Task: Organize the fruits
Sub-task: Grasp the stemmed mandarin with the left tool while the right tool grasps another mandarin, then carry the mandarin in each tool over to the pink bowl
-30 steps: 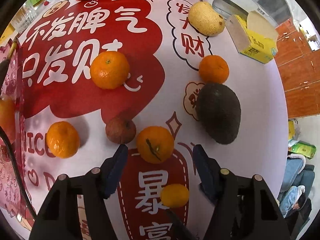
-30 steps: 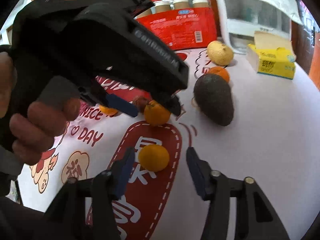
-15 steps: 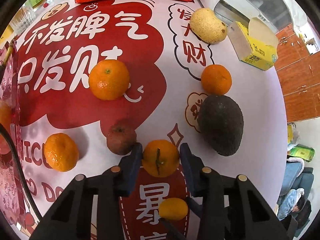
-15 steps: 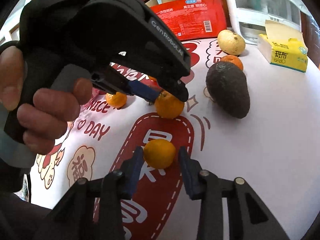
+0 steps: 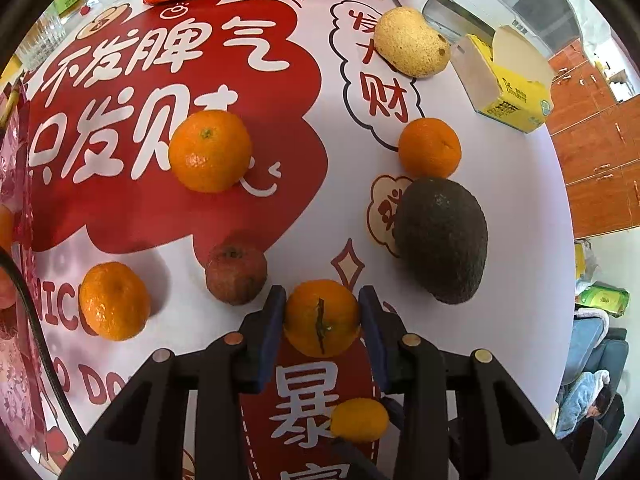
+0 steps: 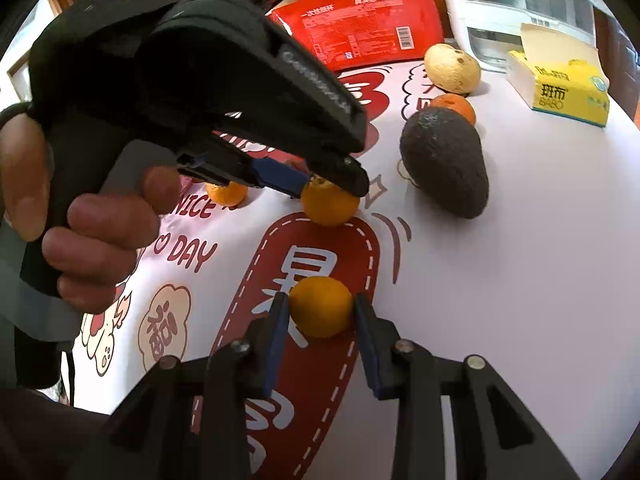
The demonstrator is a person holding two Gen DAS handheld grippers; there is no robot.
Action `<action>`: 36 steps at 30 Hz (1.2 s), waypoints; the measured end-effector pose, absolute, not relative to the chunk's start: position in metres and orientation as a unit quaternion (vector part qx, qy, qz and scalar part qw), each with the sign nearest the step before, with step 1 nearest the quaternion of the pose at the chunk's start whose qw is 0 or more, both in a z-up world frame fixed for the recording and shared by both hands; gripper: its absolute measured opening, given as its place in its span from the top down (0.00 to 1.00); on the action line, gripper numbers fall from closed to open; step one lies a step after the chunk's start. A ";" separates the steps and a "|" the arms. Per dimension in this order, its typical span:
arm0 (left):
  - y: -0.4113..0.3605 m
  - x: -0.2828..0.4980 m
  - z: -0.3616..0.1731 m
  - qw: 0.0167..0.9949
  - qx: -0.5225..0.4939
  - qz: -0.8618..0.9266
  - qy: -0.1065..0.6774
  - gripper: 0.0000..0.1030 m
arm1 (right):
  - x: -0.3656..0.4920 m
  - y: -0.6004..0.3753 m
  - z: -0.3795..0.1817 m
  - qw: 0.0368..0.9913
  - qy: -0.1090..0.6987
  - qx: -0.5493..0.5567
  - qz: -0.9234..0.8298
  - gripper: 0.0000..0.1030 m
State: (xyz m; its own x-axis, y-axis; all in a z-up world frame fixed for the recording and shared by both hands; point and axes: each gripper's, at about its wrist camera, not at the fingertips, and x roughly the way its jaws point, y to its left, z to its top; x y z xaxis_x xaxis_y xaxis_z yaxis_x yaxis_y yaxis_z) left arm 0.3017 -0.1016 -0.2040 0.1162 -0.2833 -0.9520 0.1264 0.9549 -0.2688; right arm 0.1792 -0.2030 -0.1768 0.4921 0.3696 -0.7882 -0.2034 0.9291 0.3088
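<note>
At the lower middle of the left wrist view, the left gripper (image 5: 322,320) is clamped on a mandarin (image 5: 321,317), its blue pads pressing both sides of the fruit on the printed cloth (image 5: 520,240). Low in the right wrist view, the right gripper (image 6: 320,314) grips a small orange (image 6: 320,306) the same way. A hand (image 6: 80,220) holds the left gripper's grip at the left of that frame. An avocado (image 5: 442,240) lies at the right, a brown fruit (image 5: 236,274) just left of the held mandarin. Three more mandarins sit around: upper centre (image 5: 210,151), lower left (image 5: 114,301) and above the avocado (image 5: 430,147). A pale fruit (image 5: 412,42) lies near a yellow box (image 5: 516,104).
</note>
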 end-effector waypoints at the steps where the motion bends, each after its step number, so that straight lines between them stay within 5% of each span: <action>1: -0.100 0.300 -0.203 0.744 -0.062 -0.138 0.651 0.65 | 0.179 -0.204 -0.176 0.858 0.478 0.089 0.165 0.68; 36: 0.029 0.125 -0.097 0.805 -0.094 -0.112 0.575 0.65 | 0.090 -0.148 -0.111 0.876 0.460 0.056 0.132 0.68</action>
